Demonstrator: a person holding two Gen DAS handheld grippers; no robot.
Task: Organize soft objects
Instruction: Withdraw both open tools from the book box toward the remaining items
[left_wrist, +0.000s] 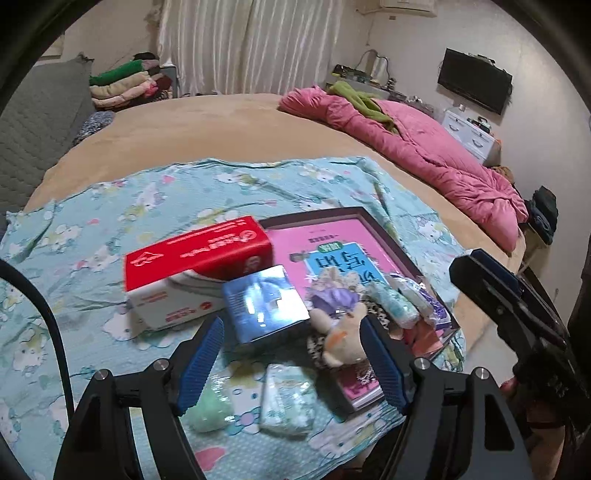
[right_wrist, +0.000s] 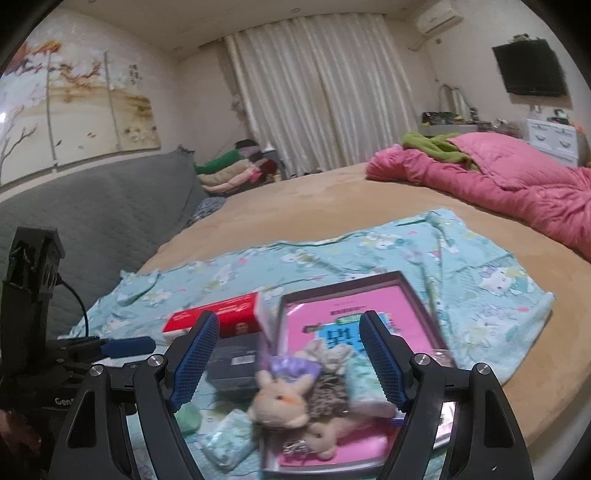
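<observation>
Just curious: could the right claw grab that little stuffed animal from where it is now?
Probably yes. The right claw is open, and the stuffed animal lies on top of the pink book between its fingers, nothing covering it.

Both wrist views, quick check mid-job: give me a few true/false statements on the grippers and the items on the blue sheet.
1. The left gripper holds the plush toy. False: its jaws are open with nothing clamped.
2. The right gripper is open. True.
3. The plush toy lies on the pink book. True.
4. The red and white box sits inside the dark tray. False: it stands beside the tray on the blue sheet.
5. The pink quilt covers the tray. False: it lies apart, at the far side of the bed.
</observation>
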